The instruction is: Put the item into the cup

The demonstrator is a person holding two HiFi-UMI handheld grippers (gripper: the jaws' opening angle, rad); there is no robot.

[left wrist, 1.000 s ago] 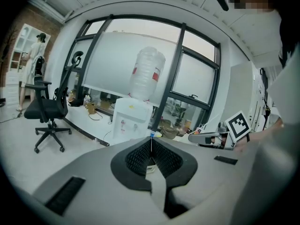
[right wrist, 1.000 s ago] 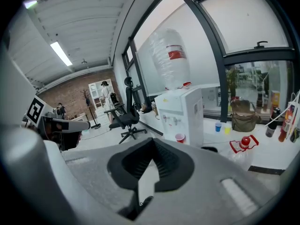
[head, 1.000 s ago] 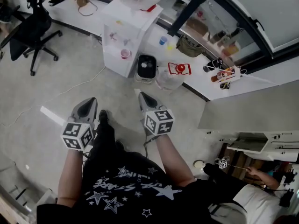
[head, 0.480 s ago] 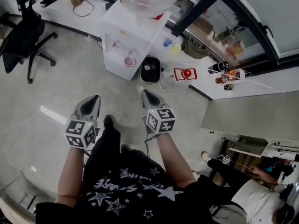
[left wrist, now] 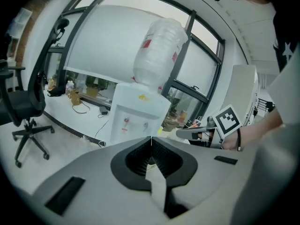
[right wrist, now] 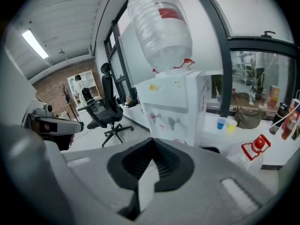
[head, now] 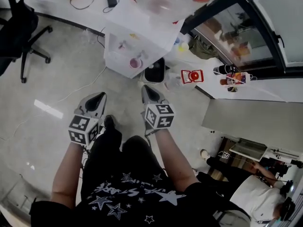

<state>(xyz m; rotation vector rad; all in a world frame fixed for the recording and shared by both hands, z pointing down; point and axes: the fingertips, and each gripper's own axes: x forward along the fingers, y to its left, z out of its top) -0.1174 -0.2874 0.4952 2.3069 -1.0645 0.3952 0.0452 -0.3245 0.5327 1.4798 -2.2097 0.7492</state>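
I stand on the floor facing a white water dispenser with a big clear bottle on top. A pink cup sits in its tap recess. A blue cup and a yellow cup stand on the white ledge to its right. My left gripper and right gripper are held side by side at waist height, short of the dispenser. Both are shut with nothing between the jaws, as the left gripper view and the right gripper view show. No loose item is evident.
A black office chair stands at the left. A black bin and an empty jug with a red cap sit at the dispenser's foot. Bottles crowd the ledge at the right. Another person is at lower right.
The dispenser has drawn nearer and slid down in the head view. Both grippers stay shut and keep their side-by-side pose, a little closer to it.
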